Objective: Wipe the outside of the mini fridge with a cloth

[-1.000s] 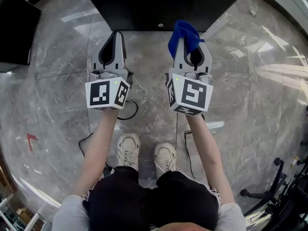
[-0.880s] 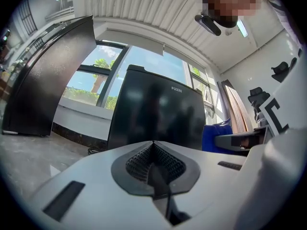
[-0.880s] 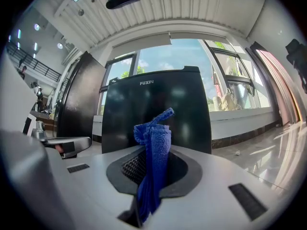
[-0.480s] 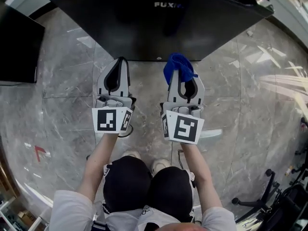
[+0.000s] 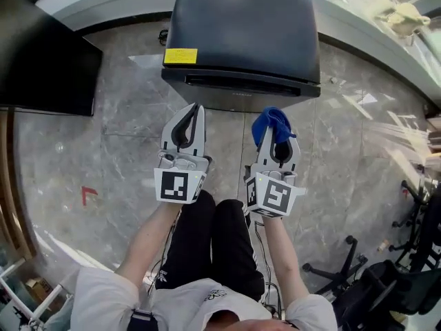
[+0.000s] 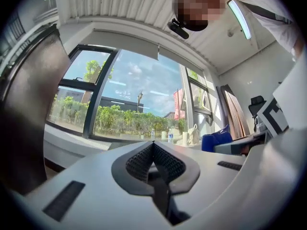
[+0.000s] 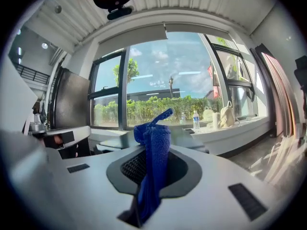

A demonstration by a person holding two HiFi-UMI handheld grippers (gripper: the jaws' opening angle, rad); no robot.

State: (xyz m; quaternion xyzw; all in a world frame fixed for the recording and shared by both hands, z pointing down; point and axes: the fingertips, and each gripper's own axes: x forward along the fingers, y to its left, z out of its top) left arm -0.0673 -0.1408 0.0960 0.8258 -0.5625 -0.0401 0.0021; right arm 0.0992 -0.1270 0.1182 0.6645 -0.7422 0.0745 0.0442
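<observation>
**Blue cloth being held just short of the mini fridge**

A crumpled, deep-blue cloth [image 5: 272, 123] is being clamped between the jaws of the right gripper [image 5: 275, 132]. In the right gripper view its ribbed weave [image 7: 154, 150] is seen bunched upright, with one corner sticking up above the jaws. The black mini fridge [image 5: 241, 33] is being viewed from above on the grey marble floor [image 5: 117, 136], with a yellow label [image 5: 180, 56] at the front left of its top.

Compared with half a second ago, the fridge is being shown whole and farther up the frame, where before only its dark front filled the top. Both grippers are being seen lower and closer to the legs.

Both forearms are being held forward, side by side. The left gripper [image 5: 196, 112] is being kept closed on nothing, its pads [image 6: 144, 163] meeting. Both grippers are being pointed at the fridge, near its front and apart from it.
</observation>
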